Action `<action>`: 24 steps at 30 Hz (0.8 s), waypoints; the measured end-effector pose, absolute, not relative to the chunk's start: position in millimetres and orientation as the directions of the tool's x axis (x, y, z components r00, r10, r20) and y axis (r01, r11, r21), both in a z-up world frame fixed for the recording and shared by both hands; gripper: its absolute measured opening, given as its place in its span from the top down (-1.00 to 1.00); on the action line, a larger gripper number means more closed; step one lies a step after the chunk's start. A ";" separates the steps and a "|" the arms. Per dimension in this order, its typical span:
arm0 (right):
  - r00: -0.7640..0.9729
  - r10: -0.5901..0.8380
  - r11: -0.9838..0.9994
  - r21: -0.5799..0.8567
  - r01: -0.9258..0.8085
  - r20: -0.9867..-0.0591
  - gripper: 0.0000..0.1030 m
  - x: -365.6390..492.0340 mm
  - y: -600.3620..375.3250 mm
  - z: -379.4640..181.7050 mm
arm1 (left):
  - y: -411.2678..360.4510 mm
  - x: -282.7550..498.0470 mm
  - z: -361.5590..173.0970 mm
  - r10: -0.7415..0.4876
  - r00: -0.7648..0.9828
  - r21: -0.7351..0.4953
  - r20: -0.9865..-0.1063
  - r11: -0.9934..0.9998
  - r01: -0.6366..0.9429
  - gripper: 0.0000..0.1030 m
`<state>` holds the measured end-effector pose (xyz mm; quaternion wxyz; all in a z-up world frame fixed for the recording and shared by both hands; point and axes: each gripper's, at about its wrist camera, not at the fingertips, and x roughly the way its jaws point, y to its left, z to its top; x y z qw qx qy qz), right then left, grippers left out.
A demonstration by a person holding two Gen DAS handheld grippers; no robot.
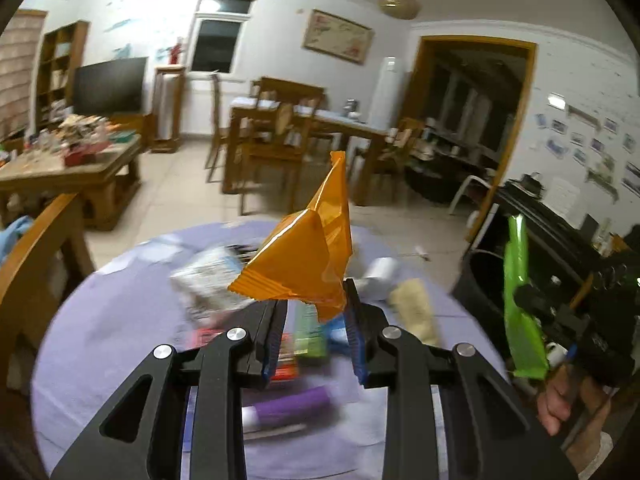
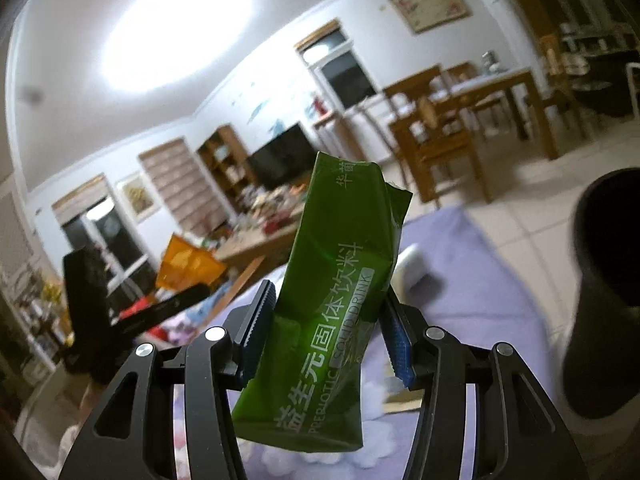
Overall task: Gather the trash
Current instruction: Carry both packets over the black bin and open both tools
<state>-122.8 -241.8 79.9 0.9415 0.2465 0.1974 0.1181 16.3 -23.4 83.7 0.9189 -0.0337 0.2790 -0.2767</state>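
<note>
Left wrist view, left tool (image 1: 314,312) pinching crinkled orange wrapper (image 1: 304,260)

An orange wrapper (image 1: 304,256), crumpled into a pointed, crinkle-edged shape, stands tilted above the lavender-covered table (image 1: 104,320), clear of its top. A green sachet (image 2: 332,292) printed "PREBIOTIC SOLID DRINK", torn at its upper end, also hangs upright over the table, right of the orange wrapper.
</note>
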 end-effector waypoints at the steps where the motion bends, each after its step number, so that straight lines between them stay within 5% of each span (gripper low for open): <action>1: 0.908 0.291 0.853 0.511 -0.104 -0.301 0.00 -130.0 -255.6 83.2 | -35.8 12.7 85.1 -0.542 0.683 -0.214 -0.490 0.834 0.509 0.44; 24: 0.958 -0.126 0.794 0.553 0.254 -0.259 0.00 -229.5 -506.4 41.8 | -272.3 -15.3 66.5 -0.750 0.412 -0.279 -0.517 0.603 0.748 0.44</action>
